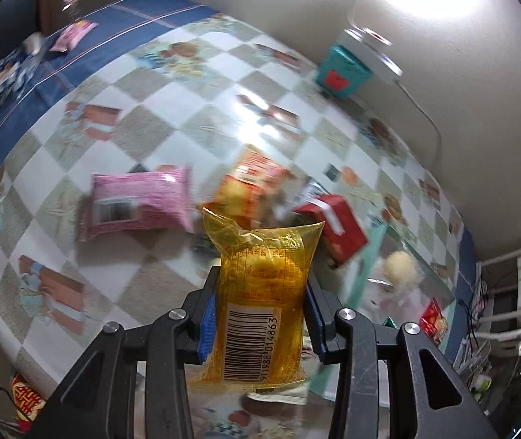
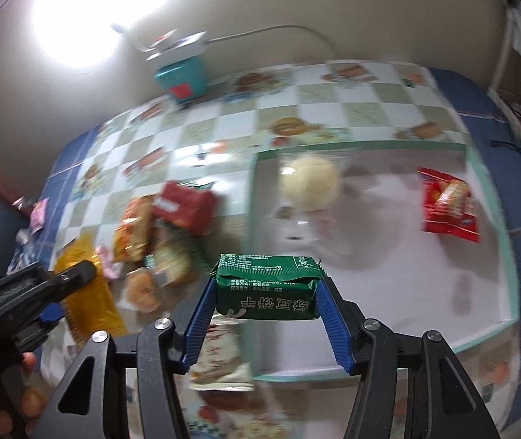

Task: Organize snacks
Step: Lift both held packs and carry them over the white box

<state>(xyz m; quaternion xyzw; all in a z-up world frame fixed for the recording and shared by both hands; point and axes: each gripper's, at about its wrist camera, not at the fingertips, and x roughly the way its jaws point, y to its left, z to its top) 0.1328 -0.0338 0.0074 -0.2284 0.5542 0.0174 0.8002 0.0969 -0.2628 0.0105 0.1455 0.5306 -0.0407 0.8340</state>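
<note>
Above the checked, plastic-covered tabletop (image 1: 172,117): left tool (image 1: 260,314) clamped on a translucent yellow snack packet with a barcode (image 1: 260,292), held off the surface. Right tool (image 2: 267,292) clamped on a green foil biscuit packet (image 2: 267,289), raised near the left edge of a shallow white tray with a teal rim (image 2: 494,197). Inside the tray: pale round bun in clear wrap (image 2: 311,183) and red crisp packet (image 2: 448,205), well apart. Beside the tray: loose heap of pink wrapped packet (image 1: 139,201), orange packet (image 1: 249,186) and red carton (image 1: 333,226). Against the wall: teal box (image 1: 342,73).
</note>
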